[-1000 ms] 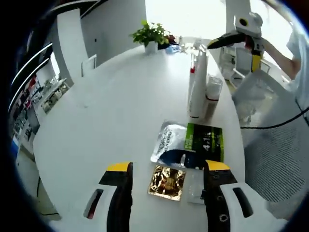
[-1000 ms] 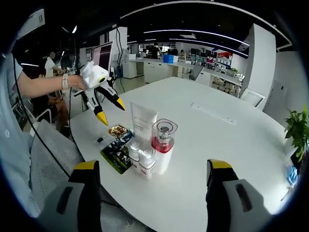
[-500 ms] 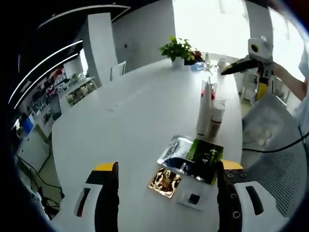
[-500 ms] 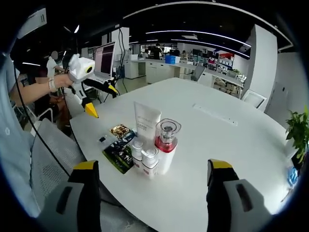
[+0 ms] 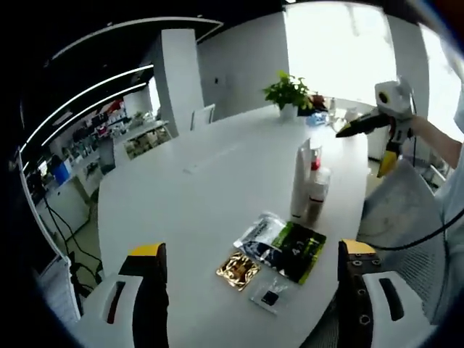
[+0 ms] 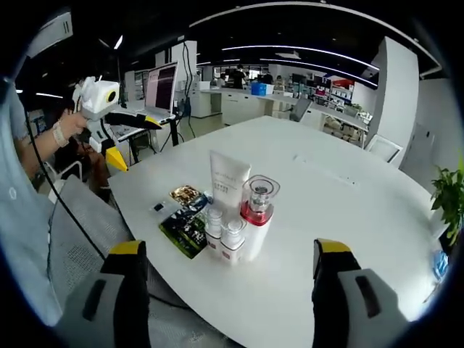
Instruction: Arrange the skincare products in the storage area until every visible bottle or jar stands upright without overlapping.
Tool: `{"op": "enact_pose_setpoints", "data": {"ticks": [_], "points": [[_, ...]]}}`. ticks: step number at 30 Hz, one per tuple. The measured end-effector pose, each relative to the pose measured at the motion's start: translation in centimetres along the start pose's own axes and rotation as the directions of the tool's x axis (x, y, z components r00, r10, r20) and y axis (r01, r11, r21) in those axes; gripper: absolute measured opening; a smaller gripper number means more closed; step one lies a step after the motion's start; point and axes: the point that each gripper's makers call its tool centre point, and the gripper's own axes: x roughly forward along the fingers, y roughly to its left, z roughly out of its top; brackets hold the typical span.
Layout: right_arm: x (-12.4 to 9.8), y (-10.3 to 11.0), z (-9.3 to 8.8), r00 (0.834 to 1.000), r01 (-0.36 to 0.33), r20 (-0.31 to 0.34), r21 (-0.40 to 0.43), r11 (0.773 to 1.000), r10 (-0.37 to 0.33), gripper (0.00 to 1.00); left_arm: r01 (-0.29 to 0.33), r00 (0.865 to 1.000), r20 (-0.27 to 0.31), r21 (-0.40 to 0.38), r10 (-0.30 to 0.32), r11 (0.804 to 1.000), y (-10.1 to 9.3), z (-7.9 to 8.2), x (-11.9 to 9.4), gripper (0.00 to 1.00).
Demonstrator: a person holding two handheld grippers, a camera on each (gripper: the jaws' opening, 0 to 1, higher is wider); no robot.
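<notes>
White tabletop [image 6: 348, 217] carries the whole set near its edge: a white tube [image 6: 228, 181] standing on its cap, a clear pump bottle with a red collar [image 6: 257, 217] just beside it, and two small white-capped bottles [image 6: 223, 238] touching in front, all upright in a tight cluster. Flat beside them lie a green-and-black sachet [image 5: 299, 250], a silver sachet [image 5: 258, 233] partly under it, a gold foil sachet [image 5: 238, 269] and a small clear packet [image 5: 267, 296]. The left gripper [image 5: 250, 290] hangs well back from the table with its jaws spread wide and nothing between them; the right gripper [image 6: 225, 290] is likewise released and empty, well apart from the bottles. Judged from this, the bottles' standing step looks done, and both tools are clear of the work. What may remain is a check that no bottle hides another; any next move calls for a slow, wide-jawed approach so the close-packed cluster is not knocked
</notes>
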Motion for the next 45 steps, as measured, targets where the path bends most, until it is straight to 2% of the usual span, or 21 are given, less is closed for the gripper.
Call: {"op": "enact_pose_setpoints", "data": {"ticks": [11, 14, 20, 23, 25, 33, 45], "points": [[0.6, 0.3, 0.2, 1.0, -0.016, 0.007, 0.001, 1.0, 0.016, 1.0, -0.054, 0.998, 0.018, -0.04, 0.055, 0.998, -0.6, -0.1, -1.9, 0.97], [1.0, 0.4, 0.3, 1.0, -0.021, 0.001, -0.005, 1.0, 0.021, 1.0, -0.064, 0.997, 0.033, -0.071, 0.067, 0.995, -0.7, -0.1, -2.0, 0.97], [1.4, 0.2, 0.7, 1.0, -0.027, 0.001, -0.004, 1.0, 0.027, 1.0, -0.096, 0.995, 0.028, -0.098, 0.099, 0.99, -0.4, -0.4, -2.3, 0.97], [1.6, 0.0, 0.6, 1.0, -0.027, -0.008, 0.009, 1.0, 0.027, 1.0, -0.077, 0.995, 0.058, -0.142, 0.086, 0.987, -0.7, 0.0, -2.6, 0.97], [1.5, 0.0, 0.6, 1.0, -0.025, -0.009, 0.015, 1.0, 0.026, 1.0, -0.106, 0.992, 0.06, -0.127, 0.115, 0.986, -0.4, 0.1, -2.9, 0.97], [1.6, -0.2, 0.7, 0.999, -0.037, -0.036, 0.0, 0.999, 0.037, 1.0, -0.141, 0.986, 0.069, -0.149, 0.153, 0.979, -0.3, 0.0, -3.5, 0.97], [1.7, -0.4, 1.4, 0.998, -0.052, -0.035, -0.007, 0.999, 0.051, 1.0, -0.145, 0.985, 0.074, -0.161, 0.159, 0.976, -1.0, 0.2, -3.5, 0.97]]}}
